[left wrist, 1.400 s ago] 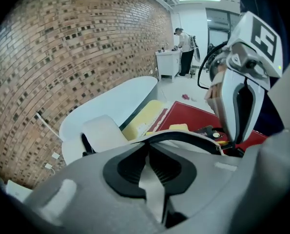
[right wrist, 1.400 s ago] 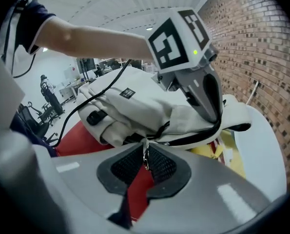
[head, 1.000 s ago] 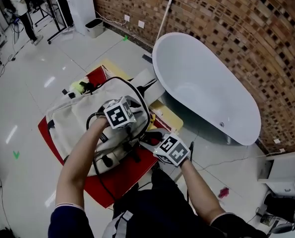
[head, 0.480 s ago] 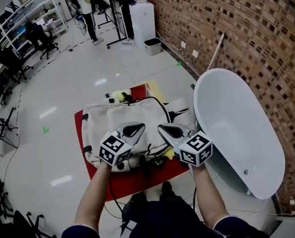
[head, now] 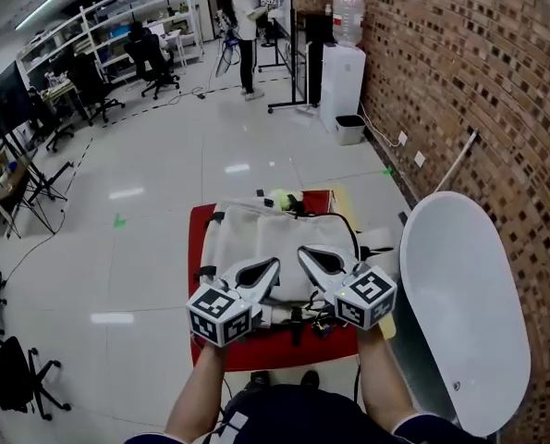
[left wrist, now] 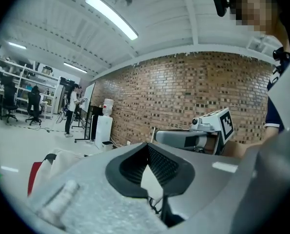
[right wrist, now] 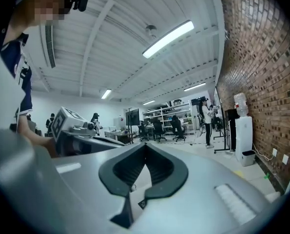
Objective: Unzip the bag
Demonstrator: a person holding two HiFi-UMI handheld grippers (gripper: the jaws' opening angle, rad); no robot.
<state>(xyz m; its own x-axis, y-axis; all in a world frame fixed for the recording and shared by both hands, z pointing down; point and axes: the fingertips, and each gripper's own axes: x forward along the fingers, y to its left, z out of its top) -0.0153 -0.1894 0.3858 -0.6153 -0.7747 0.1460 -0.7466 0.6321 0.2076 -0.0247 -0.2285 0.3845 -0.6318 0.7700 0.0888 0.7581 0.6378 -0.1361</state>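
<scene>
Both hands have lifted off the bag (head: 256,234) since a second ago. My left gripper (head: 271,266) and right gripper (head: 304,253) now hang side by side, pointing level, jaws closed on nothing. The bag lies on the red mat (head: 201,248) on the floor, below and slightly ahead. I judge neither hand nearer.

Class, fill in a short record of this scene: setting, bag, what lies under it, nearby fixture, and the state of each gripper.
Setting: workshop with a brick wall
Bag: beige backpack, lying flat
Under it: red mat on the floor
Nearby: white bathtub, right of the bag
Left gripper: shut, holding nothing
Right gripper: shut, holding nothing
</scene>
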